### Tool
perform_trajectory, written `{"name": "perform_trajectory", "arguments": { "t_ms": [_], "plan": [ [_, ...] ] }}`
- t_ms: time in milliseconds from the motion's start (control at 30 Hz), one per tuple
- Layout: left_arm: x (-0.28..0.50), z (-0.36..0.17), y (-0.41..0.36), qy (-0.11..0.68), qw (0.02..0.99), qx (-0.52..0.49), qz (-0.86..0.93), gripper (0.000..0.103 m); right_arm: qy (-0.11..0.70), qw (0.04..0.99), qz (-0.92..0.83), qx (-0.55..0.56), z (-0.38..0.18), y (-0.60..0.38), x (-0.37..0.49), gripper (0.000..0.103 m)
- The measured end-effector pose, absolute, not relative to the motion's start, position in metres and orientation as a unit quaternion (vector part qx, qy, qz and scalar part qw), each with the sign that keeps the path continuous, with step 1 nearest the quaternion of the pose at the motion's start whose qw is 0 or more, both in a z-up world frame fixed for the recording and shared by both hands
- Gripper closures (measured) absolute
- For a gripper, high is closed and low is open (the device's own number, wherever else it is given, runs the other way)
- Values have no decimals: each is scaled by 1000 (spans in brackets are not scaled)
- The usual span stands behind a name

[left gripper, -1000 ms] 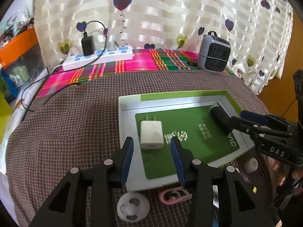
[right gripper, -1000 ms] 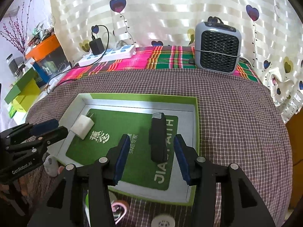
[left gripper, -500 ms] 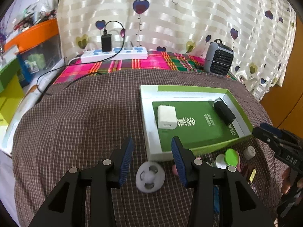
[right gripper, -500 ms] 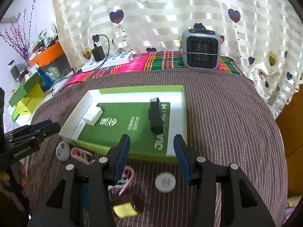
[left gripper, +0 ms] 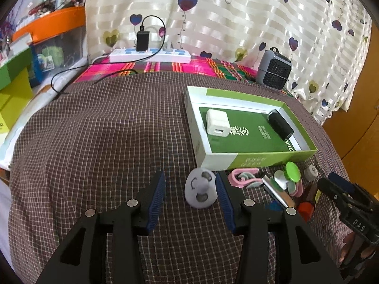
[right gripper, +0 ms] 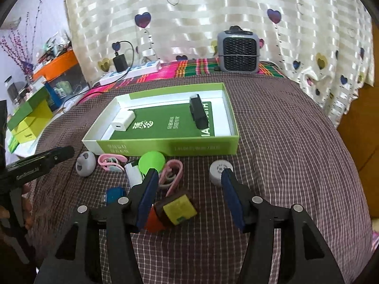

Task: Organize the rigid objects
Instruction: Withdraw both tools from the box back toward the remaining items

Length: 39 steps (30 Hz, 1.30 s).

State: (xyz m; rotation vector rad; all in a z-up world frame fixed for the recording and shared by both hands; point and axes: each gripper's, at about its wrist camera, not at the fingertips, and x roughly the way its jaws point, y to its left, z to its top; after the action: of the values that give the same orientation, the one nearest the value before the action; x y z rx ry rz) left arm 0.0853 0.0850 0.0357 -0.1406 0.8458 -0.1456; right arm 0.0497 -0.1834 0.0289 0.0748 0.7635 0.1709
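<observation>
— Both grippers, how do they stand?

— Left gripper (left gripper: pixel 189 181) has just been opening; its jaws are apart with the grey round piece (left gripper: pixel 200 190) between them, close to the right pad, not pinched. Right gripper (right gripper: pixel 189 177) has also just widened, holding nothing; the white round cap (right gripper: pixel 219 171) sits just beside its right fingertip.

— Where is the box?

— Green box (right gripper: pixel 165 148) lies beyond the clutter, the white charger (right gripper: pixel 123 122) and the black adapter (right gripper: pixel 198 111) inside, well apart.

— Room to move?

— Bare checked cloth (left gripper: pixel 94 142) left of the box. Green disc (right gripper: pixel 151 162) and pink clips crowd its near wall.

— Any writing?

— "DAS" on the right gripper's side; the box lettering is too small to read.
</observation>
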Motion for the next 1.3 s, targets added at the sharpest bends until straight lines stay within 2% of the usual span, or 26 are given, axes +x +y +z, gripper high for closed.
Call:
{"name": "perform_trajectory", "arguments": {
  "t_ms": [433,533,733,1300],
  "plan": [
    [78,28,97,416,902,-79,-89,58,395,916,30,60,12,-176,32,46],
    [78,27,93,416,901,-76,-98,58,399,914,26,61,11,-177,26,42],
    [77,23,87,421,898,-73,-106,58,405,912,18,63,11,-184,19,41],
    [77,18,85,433,895,-64,-93,58,387,915,52,101,9,-167,26,41]
  ]
}}
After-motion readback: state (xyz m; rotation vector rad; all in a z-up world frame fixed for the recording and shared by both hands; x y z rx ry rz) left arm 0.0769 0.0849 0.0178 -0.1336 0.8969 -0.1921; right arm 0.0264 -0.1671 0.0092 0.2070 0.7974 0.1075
